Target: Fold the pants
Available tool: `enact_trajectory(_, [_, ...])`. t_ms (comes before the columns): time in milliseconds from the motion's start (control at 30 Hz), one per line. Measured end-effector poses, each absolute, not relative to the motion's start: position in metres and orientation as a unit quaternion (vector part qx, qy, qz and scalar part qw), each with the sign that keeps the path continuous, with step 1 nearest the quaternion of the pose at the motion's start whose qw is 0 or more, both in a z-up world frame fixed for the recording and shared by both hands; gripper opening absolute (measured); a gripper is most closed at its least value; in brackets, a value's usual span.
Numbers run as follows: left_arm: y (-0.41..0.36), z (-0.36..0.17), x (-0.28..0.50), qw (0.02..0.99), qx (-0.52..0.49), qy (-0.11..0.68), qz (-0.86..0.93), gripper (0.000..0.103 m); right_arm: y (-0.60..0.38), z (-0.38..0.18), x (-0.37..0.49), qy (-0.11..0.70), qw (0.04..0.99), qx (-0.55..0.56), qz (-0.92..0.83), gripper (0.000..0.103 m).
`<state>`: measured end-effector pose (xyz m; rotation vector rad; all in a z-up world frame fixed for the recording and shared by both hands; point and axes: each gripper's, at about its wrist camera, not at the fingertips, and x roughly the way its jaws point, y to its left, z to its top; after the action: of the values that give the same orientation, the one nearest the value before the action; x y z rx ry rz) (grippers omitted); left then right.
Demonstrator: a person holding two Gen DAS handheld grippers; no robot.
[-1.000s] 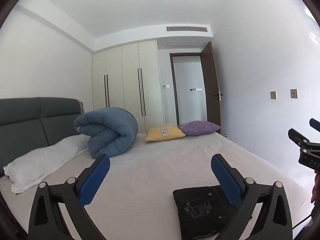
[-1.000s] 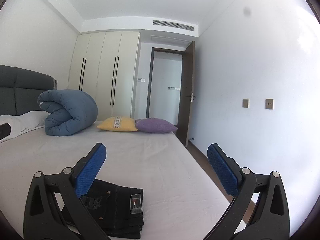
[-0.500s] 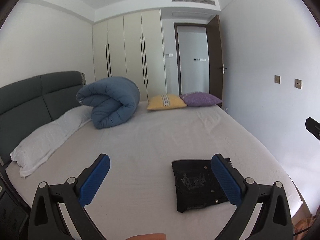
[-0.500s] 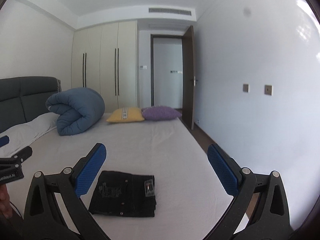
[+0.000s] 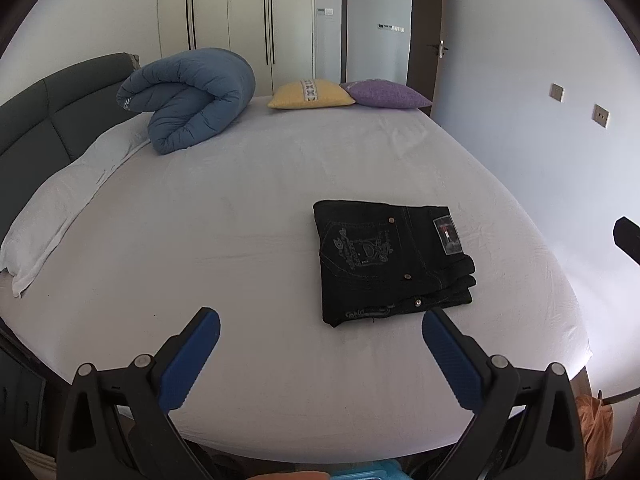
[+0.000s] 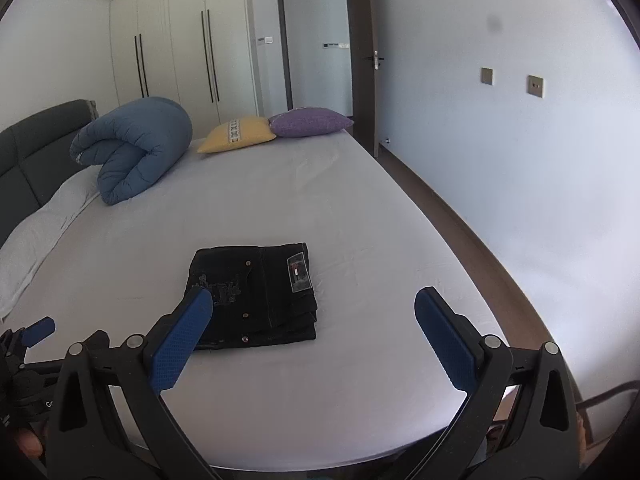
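pants (image 5: pixel 390 258) folded on bed (image 5: pixel 240 208) | ahead of both grippers | left gripper (image 5: pixel 320 334) released | right gripper (image 6: pixel 314 312) released

- A home bedroom: a wide bed (image 5: pixel 280 208) under a pale sheet fills the view, backed by a grey padded headboard (image 5: pixel 44 116).
- Bedding lies on it: a rolled blue duvet (image 5: pixel 188 112), a white pillow (image 5: pixel 60 208), a yellow cushion (image 5: pixel 310 95) and a purple cushion (image 5: pixel 386 96).
- Built-in cream wardrobes (image 5: pixel 248 20) line the far wall beside an open dark door (image 6: pixel 362 56).
- Wall switches (image 6: pixel 535 86) sit on the plain white wall.
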<state>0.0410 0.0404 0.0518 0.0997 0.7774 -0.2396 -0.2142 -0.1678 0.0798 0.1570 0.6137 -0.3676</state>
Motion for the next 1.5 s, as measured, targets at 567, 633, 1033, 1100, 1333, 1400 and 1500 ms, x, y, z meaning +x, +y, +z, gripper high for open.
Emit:
enact_trajectory(567, [0.043, 0.031, 0.056, 0.909, 0.044, 0.405, -0.093, 0.103, -0.145, 0.040, -0.177, 0.354, 0.923, 0.060, -0.138, 0.103])
enact_trajectory(633, [0.043, 0.030, 0.056, 0.908, 0.044, 0.405, -0.092, 0.103, -0.143, 0.036, -0.174, 0.358, 0.922, 0.060, -0.137, 0.103])
enact_trajectory(1033, [0.042, 0.026, 0.058, 0.906, 0.048, 0.410, -0.094, 0.103, -0.136, 0.025, -0.168, 0.369, 0.918, 0.062, -0.132, 0.103])
enact_trajectory(1100, [0.042, 0.026, 0.057, 0.906, 0.047, 0.410, -0.093, 0.103, -0.135, 0.025, -0.169, 0.369, 0.918, 0.062, -0.132, 0.103])
enact_trajectory(1333, [0.042, 0.026, 0.058, 0.906, 0.047, 0.410, -0.093, 0.103, -0.132, 0.022, -0.168, 0.370, 0.918, 0.060, -0.130, 0.103])
enact_trajectory(1400, [0.042, 0.026, 0.058, 0.906, 0.047, 0.410, -0.094, 0.103, -0.131, 0.020, -0.168, 0.372, 0.917, 0.061, -0.129, 0.103])
enact_trajectory(1500, [0.042, 0.026, 0.058, 0.906, 0.047, 0.411, -0.094, 0.103, -0.129, 0.021, -0.168, 0.372, 0.917, 0.061, -0.130, 0.103])
